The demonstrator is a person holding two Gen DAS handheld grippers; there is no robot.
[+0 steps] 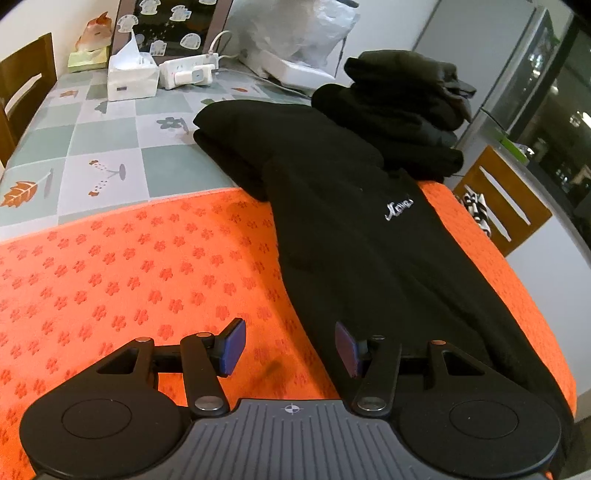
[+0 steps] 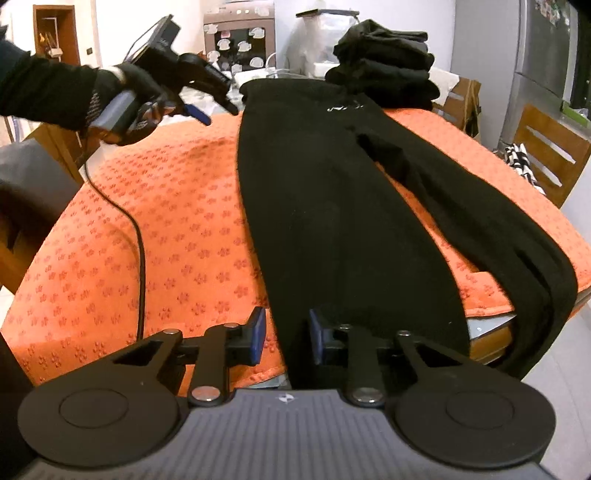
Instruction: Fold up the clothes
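Observation:
Black trousers (image 1: pixel 354 236) (image 2: pixel 332 206) lie stretched out on an orange patterned mat (image 1: pixel 129 266) (image 2: pixel 166 229), waist at the far end with a small white logo (image 1: pixel 399 204). One leg hangs over the table's right edge (image 2: pixel 546 295). My left gripper (image 1: pixel 290 347) is open just above the mat, its right pad (image 1: pixel 347 350) over the trousers' left edge. It also shows in the right wrist view, where a gloved hand holds the left gripper (image 2: pixel 218 110) above the mat's far left. My right gripper (image 2: pixel 287 339) is open at the near leg's hem, with the fabric's edge between its pads.
A stack of folded black clothes (image 1: pixel 399 110) (image 2: pixel 384 70) sits at the far right. Behind the mat are a tissue box (image 1: pixel 131 75), a power strip (image 1: pixel 188 70) and a plastic bag (image 1: pixel 306 33). Wooden chairs (image 1: pixel 498 206) (image 2: pixel 546 155) stand at the sides. A black cable (image 2: pixel 138 236) crosses the mat.

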